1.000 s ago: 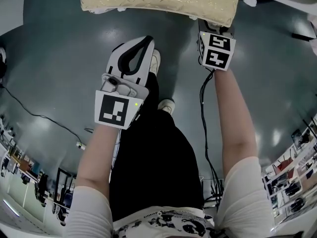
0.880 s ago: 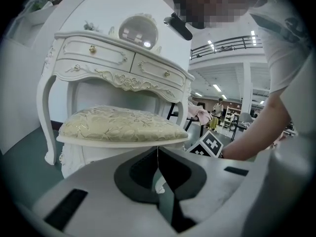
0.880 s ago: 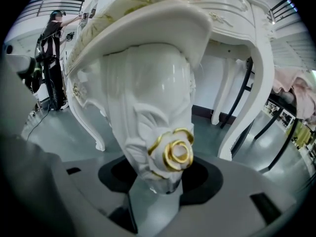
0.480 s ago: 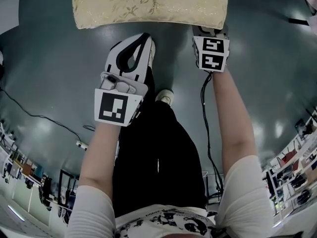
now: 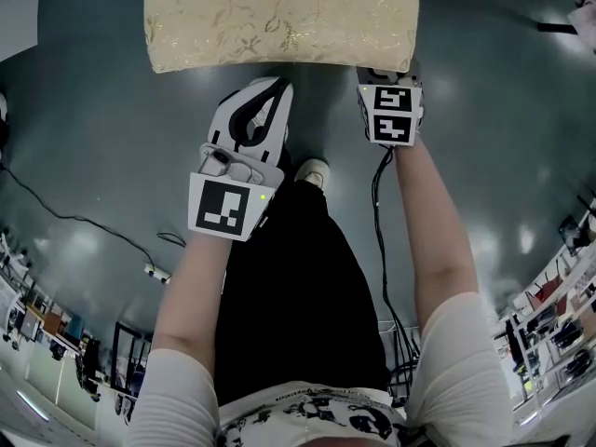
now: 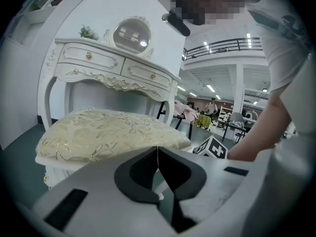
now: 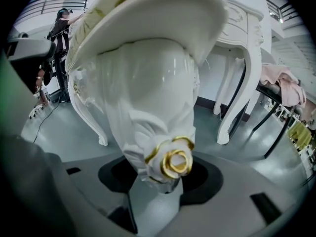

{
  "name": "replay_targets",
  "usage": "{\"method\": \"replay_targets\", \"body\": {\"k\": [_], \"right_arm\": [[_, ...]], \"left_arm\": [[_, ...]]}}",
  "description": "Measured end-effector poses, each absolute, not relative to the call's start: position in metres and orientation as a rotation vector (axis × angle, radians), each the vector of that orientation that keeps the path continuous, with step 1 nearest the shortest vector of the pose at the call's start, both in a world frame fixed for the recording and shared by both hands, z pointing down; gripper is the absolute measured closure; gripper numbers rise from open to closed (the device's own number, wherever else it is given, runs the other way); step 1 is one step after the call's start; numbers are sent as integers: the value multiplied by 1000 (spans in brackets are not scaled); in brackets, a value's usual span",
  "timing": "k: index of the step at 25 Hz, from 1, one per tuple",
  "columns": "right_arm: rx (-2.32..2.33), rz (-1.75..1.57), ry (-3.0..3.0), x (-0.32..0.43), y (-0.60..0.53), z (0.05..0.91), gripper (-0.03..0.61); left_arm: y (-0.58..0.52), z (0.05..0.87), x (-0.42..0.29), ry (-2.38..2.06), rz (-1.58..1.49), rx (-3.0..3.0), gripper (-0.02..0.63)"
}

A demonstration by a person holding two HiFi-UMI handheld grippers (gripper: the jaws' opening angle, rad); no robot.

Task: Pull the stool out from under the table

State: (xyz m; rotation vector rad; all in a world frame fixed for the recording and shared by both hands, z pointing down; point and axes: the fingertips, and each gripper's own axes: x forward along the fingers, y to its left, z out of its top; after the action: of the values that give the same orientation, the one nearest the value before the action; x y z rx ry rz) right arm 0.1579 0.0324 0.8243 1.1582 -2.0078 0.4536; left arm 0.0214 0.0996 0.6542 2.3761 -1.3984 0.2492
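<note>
The stool (image 5: 279, 17) has a cream brocade cushion and white carved legs, and it stands at the top of the head view. One stool leg (image 7: 158, 112), with a gold rose ornament on it, runs down between the jaws of my right gripper (image 7: 160, 179), which is shut on it. In the head view only that gripper's marker cube (image 5: 389, 115) shows, at the stool's near right corner. My left gripper (image 5: 277, 88) hangs just short of the cushion's front edge, shut and holding nothing. The cushion (image 6: 108, 132) fills the left gripper view.
A white dressing table (image 6: 113, 68) with a round mirror stands behind the stool, and its curved legs (image 7: 242, 83) are close by on the right. A black cable (image 5: 84, 222) trails over the grey floor at the left. The person's shoe (image 5: 312, 170) is between the grippers.
The stool has come nearer: more of its cushion shows at the top of the head view. The right gripper stays at its corner, and the left gripper has stayed beside it.
</note>
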Motion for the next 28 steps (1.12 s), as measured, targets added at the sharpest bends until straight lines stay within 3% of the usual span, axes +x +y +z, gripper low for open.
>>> {"method": "replay_targets", "body": {"k": [14, 19, 25, 28], "right_arm": [[1241, 550, -1871, 173, 54, 817, 310], [1244, 722, -1757, 183, 95, 793, 313], [1298, 670, -1817, 184, 113, 709, 494], [1318, 651, -1871, 177, 114, 660, 529]], "left_arm": [[125, 632, 19, -1437, 248, 2368, 592], [140, 612, 19, -1450, 279, 2346, 592], [154, 566, 21, -1452, 286, 2323, 592], [153, 536, 14, -1446, 295, 2325, 592]]}}
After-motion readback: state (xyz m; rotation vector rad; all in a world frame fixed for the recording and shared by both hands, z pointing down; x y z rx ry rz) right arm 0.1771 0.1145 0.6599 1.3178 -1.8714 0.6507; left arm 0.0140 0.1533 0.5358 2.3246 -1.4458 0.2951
